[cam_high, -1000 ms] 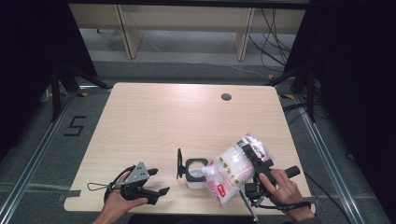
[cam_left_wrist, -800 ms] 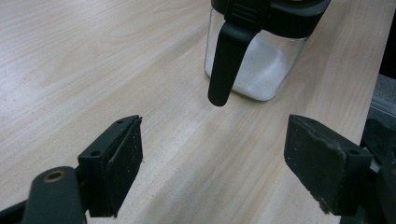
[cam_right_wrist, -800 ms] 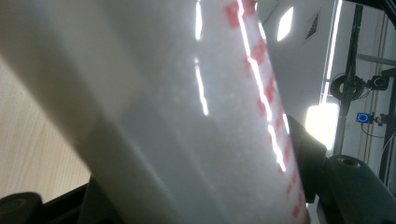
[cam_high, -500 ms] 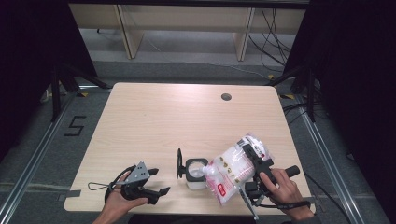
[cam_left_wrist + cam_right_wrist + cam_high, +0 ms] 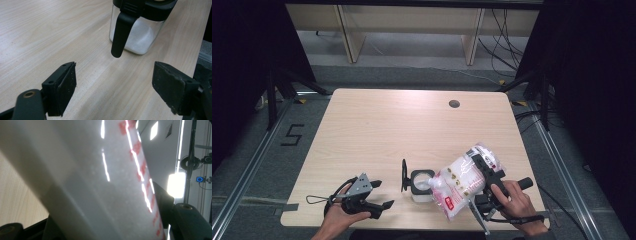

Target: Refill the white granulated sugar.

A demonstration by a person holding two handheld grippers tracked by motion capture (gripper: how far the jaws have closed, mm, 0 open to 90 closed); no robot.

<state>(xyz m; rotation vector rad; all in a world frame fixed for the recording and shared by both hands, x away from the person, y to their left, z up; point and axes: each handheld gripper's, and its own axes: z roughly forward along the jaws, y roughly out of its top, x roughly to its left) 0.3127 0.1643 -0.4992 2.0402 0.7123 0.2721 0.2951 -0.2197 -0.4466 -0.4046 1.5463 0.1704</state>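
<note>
High view | right claw (image 5: pixel 482 172) clamped on tilted bag (image 5: pixel 459 187), mouth over open jar (image 5: pixel 422 182) | left claw (image 5: pixel 379 196) apart, idle on desk (image 5: pixel 387 130) | risk: steeper tilt spills granules past rim.

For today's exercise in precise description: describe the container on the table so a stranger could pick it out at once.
On the pale wooden table, look at the near edge, between the two hand-held grippers. There stands a small clear square jar with a black rim, part-filled with white grains; its black hinged lid stands open, and a white, red-printed bag tilts over it.
</note>
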